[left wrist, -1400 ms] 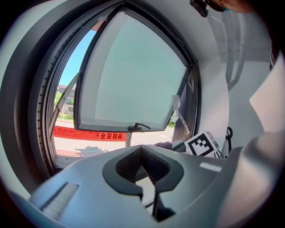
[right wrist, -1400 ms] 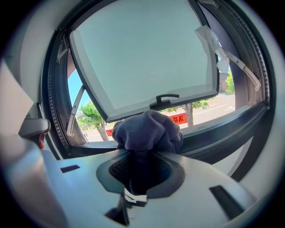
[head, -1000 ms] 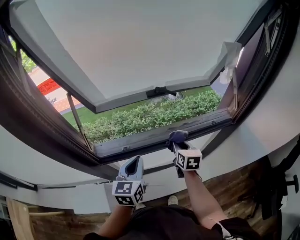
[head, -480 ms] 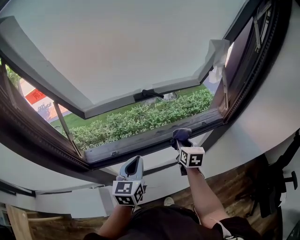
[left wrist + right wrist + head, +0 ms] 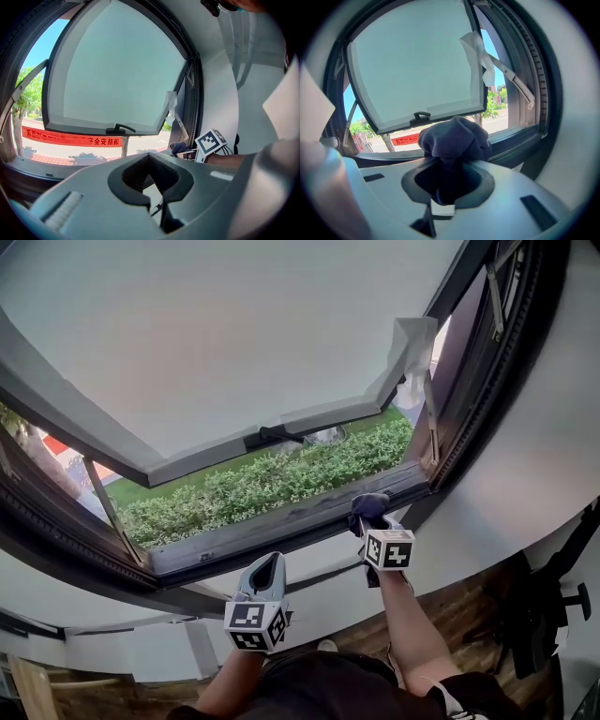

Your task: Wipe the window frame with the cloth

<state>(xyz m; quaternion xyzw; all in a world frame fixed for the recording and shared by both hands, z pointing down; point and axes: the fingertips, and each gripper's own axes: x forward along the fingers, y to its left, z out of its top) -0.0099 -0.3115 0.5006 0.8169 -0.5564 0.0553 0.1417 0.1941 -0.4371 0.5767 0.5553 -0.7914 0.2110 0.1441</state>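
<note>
Having moved right along the window frame (image 5: pixel 281 526), right gripper (image 5: pixel 368 518) clamps the cloth (image 5: pixel 367 503); left gripper (image 5: pixel 265 568) closed, empty.

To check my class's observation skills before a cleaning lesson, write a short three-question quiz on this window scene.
1. True or false: the right gripper is shut on the cloth.
2. The cloth is nearest which part of the window frame? A top, B lower left corner, C lower right corner.
3. Fill in: below the open window pane grows a green ____.
Key: 1 true; 2 C; 3 hedge.
</note>
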